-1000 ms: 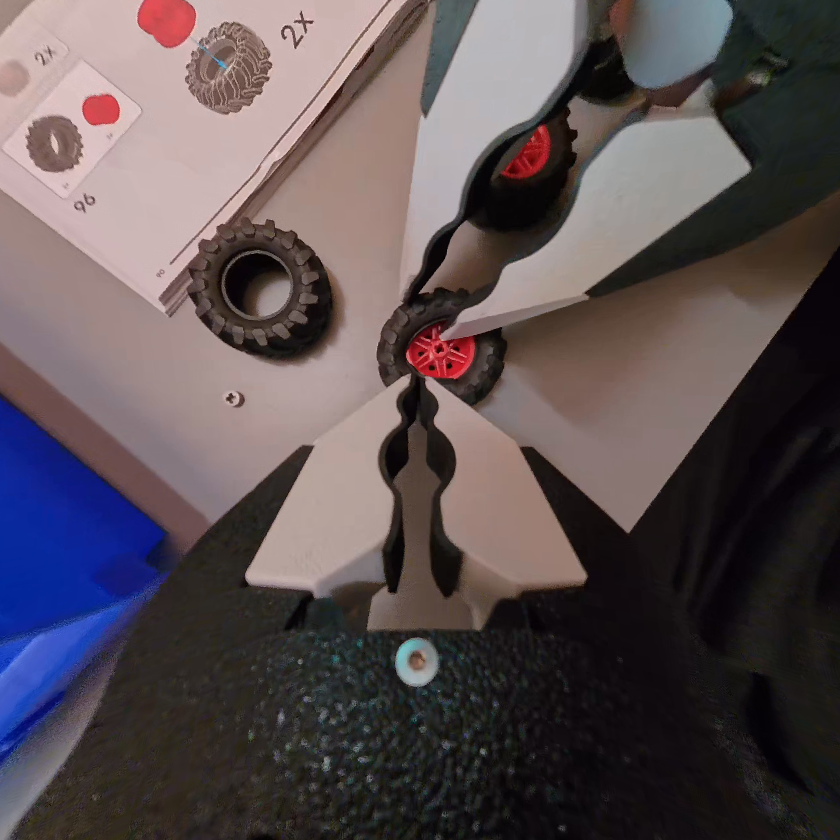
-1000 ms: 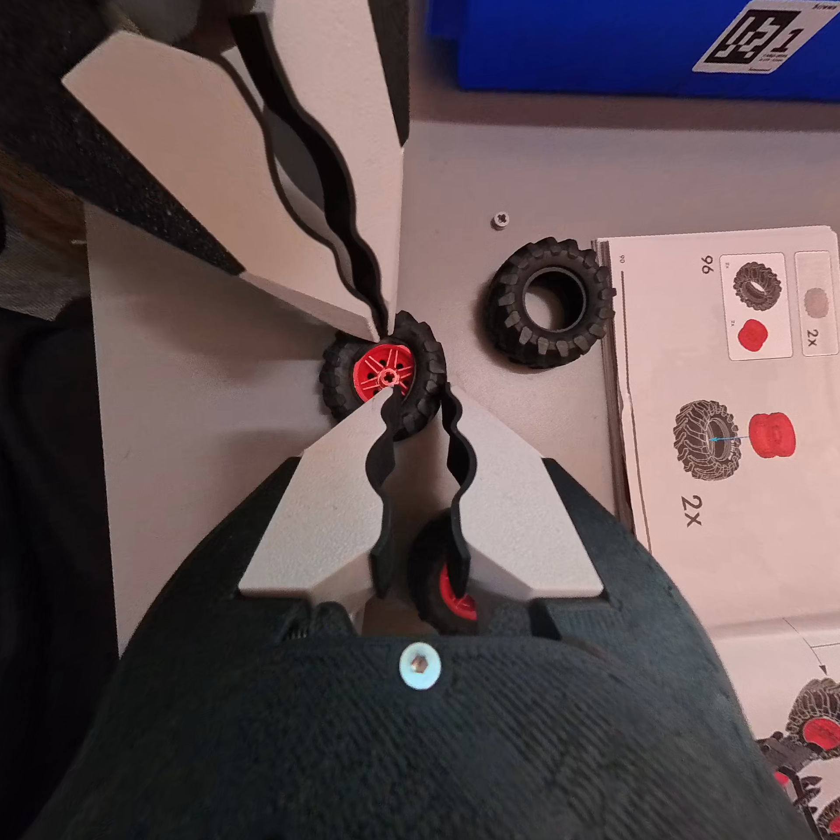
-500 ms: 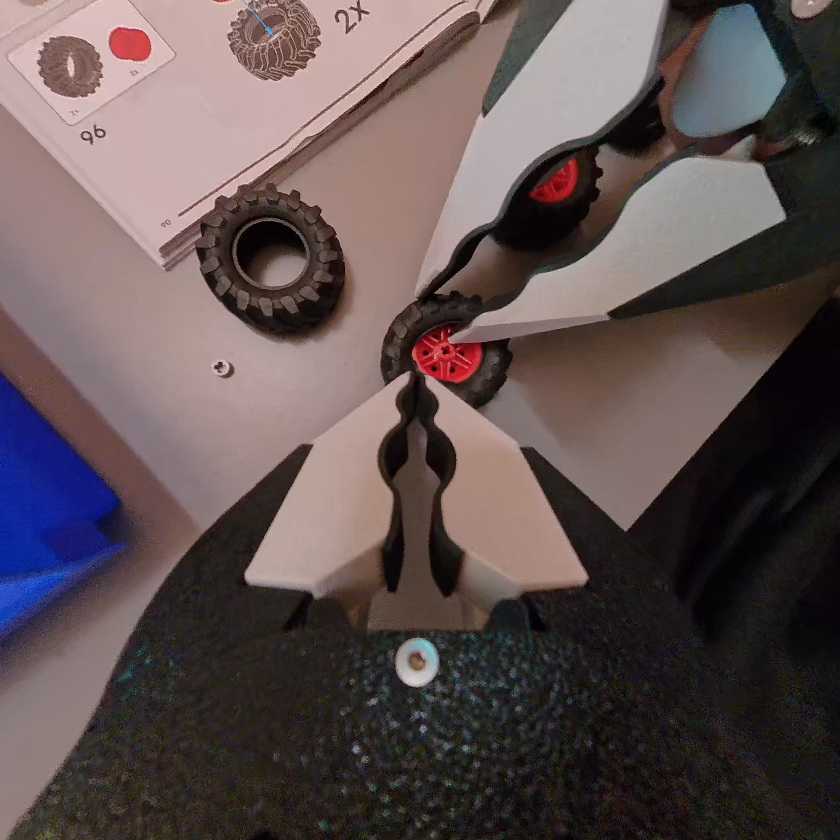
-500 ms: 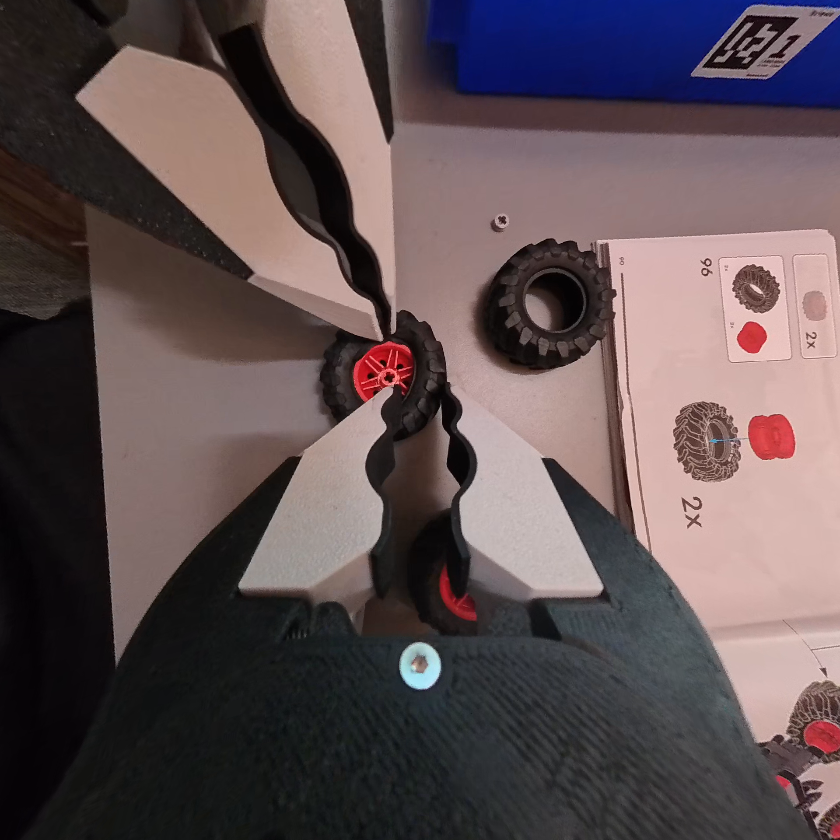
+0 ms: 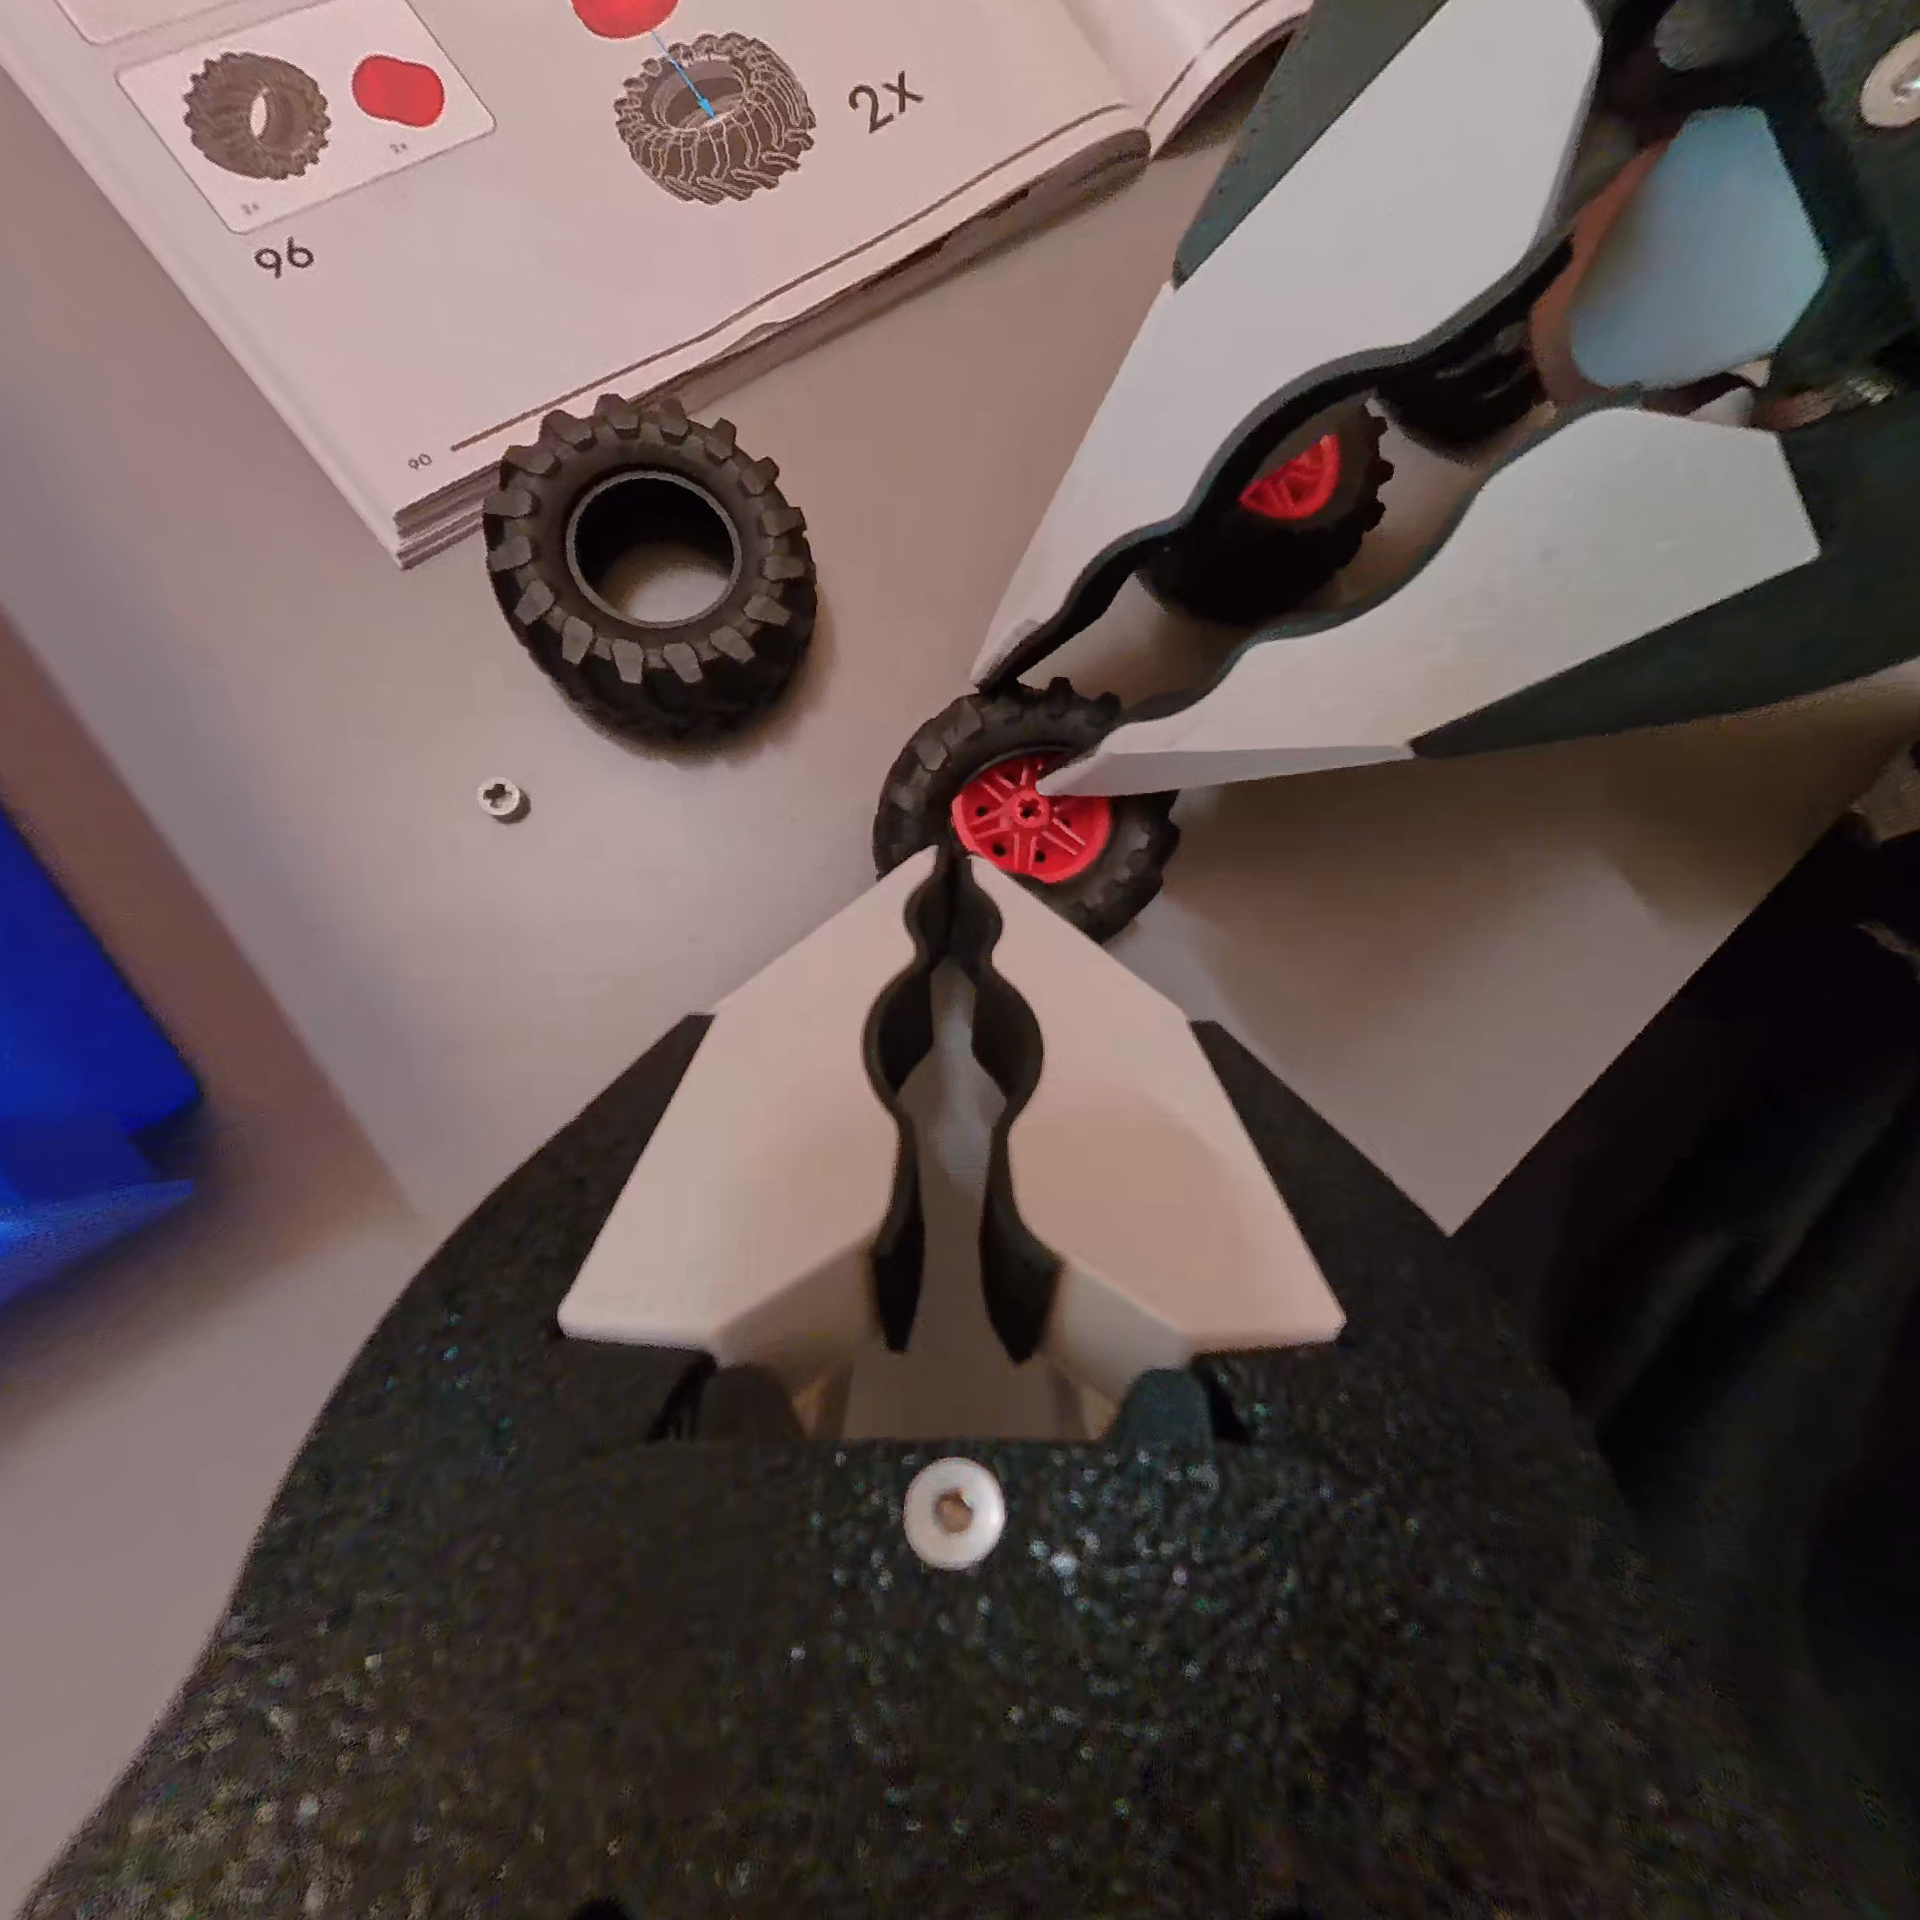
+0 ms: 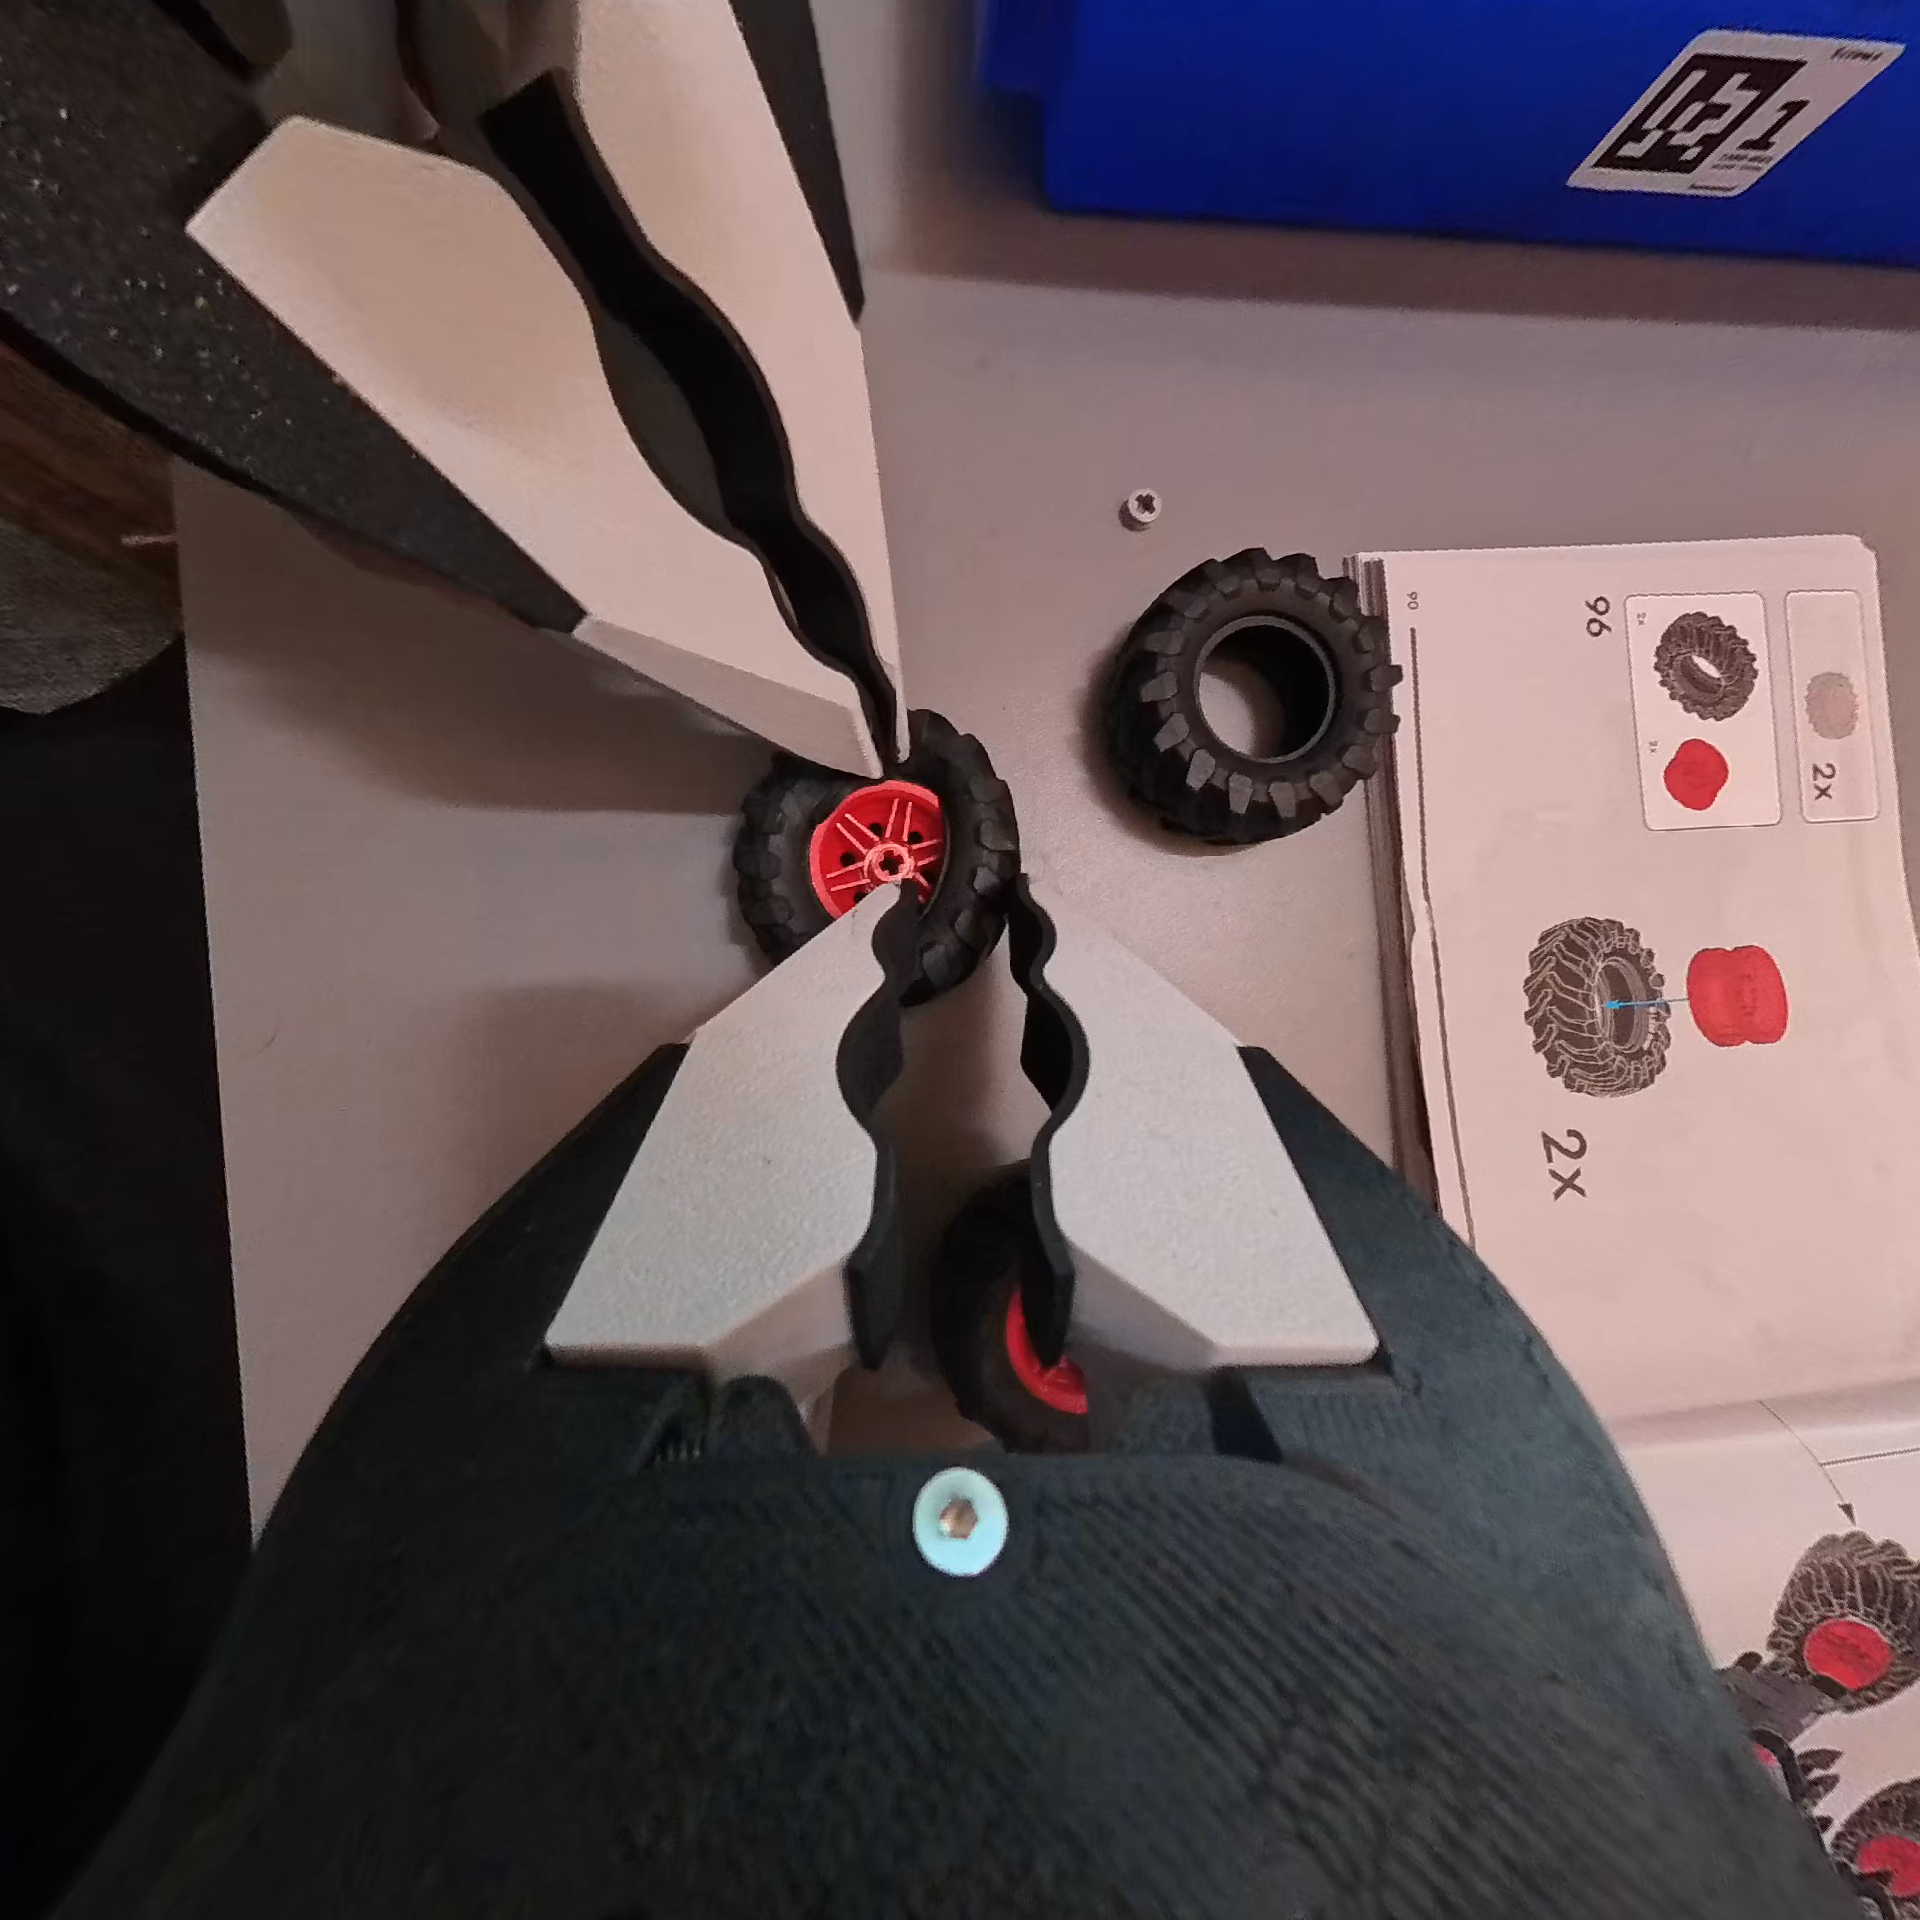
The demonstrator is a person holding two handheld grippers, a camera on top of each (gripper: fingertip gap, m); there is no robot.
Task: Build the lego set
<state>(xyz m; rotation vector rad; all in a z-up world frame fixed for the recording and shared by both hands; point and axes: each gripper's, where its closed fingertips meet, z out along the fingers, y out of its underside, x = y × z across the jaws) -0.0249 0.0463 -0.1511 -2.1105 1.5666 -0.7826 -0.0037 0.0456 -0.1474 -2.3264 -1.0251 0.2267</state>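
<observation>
Tongs on the left (image 5: 948, 868) are pinched nearly closed, their tips meeting at the black tread of a red-hubbed wheel (image 5: 1023, 821) that lies on the grey desk (image 5: 312, 935) right at their front; whether they actually nip the rubber cannot be told. Right tongs (image 6: 956, 899) stand narrowly parted around the same wheel (image 6: 878, 857), one tip resting on the red hub and the other outside the tyre. Back between the right fingers, close to the body, sits a second red-hubbed wheel (image 6: 1013, 1340). Beyond the right tips and off to their right lies an empty black tyre (image 6: 1252, 707), touching the edge of an instruction booklet (image 6: 1662, 1195). Just past the tyre is a small grey peg (image 6: 1140, 508), and farthest off a blue bin (image 6: 1351, 114).
</observation>
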